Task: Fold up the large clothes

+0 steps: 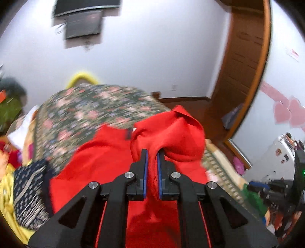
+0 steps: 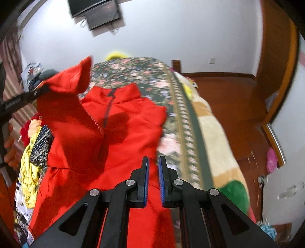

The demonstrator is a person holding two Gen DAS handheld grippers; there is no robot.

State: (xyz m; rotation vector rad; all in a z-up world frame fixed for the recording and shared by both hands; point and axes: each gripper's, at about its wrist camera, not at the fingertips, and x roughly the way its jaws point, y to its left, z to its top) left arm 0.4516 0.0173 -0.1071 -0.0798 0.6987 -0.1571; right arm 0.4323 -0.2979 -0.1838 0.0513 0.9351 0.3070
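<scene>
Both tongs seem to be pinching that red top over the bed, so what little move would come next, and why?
Probably carry the left tongs across the red top and lay the lifted flap flat. They are shut on a bunched fold; the right tongs pinch the near hem, and the body lies spread on the floral bedspread.

Bright, even light; motion blur throughout (fisheye bends edges)

The garment (image 2: 122,122) lies on the blanket (image 2: 190,122). A clothes pile (image 2: 36,152) sits left of the garment, the door (image 2: 276,57) far right, the screen (image 2: 99,11) on the wall behind it.
</scene>
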